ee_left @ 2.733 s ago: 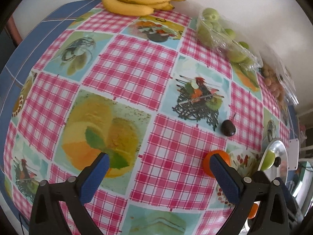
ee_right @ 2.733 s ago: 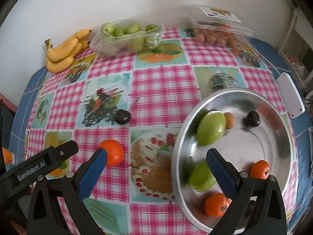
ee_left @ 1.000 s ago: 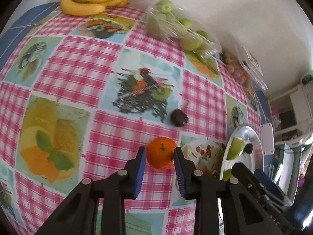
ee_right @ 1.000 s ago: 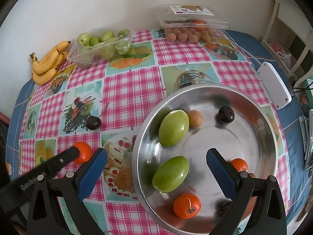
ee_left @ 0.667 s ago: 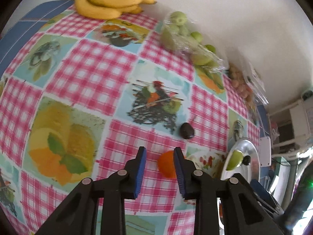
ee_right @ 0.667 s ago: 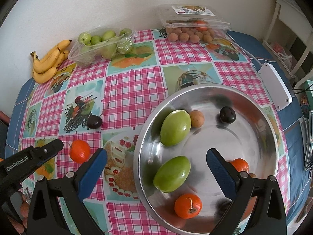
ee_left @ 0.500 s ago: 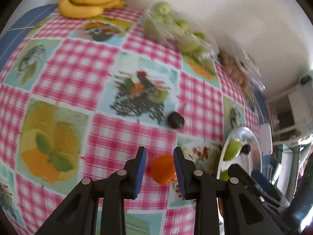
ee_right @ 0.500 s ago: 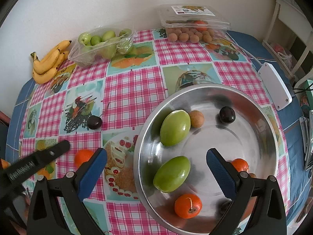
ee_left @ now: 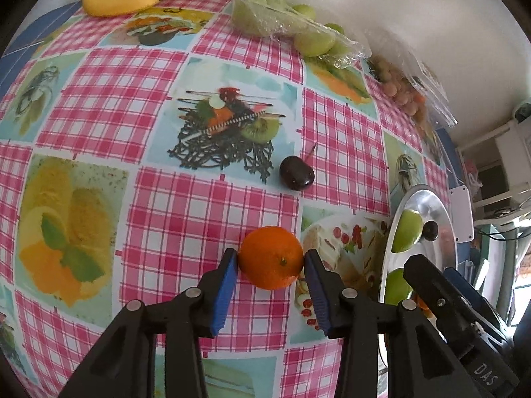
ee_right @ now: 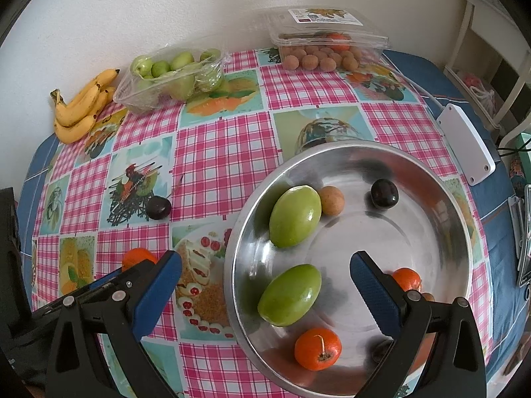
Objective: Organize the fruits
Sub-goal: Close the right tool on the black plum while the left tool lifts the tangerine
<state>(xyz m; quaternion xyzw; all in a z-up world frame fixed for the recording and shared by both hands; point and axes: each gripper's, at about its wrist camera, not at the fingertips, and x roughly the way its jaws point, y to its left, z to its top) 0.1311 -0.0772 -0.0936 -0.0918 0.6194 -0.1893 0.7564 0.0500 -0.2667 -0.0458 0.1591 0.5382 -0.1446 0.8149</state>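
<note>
An orange tangerine (ee_left: 270,257) lies on the checked tablecloth; my left gripper (ee_left: 270,265) is shut on it, both blue pads touching its sides. It also shows in the right wrist view (ee_right: 137,257), partly hidden by the left gripper. A dark plum (ee_left: 296,176) lies just beyond it, also seen in the right wrist view (ee_right: 158,208). A metal bowl (ee_right: 441,199) holds two green fruits (ee_right: 294,220), tangerines (ee_right: 317,349), a plum (ee_right: 384,193) and a small brown fruit (ee_right: 331,200). My right gripper (ee_right: 265,285) is open and empty over the bowl's near left side.
Bananas (ee_right: 81,109) lie at the back left by the wall. A plastic tray of green fruits (ee_right: 172,76) and a clear box of small brown fruits (ee_right: 325,46) stand at the back. A white device (ee_right: 466,144) lies right of the bowl.
My left gripper has closed from wide open and moved in around the tangerine, now gripping it. My right gripper has stayed open and moved over the bowl.
</note>
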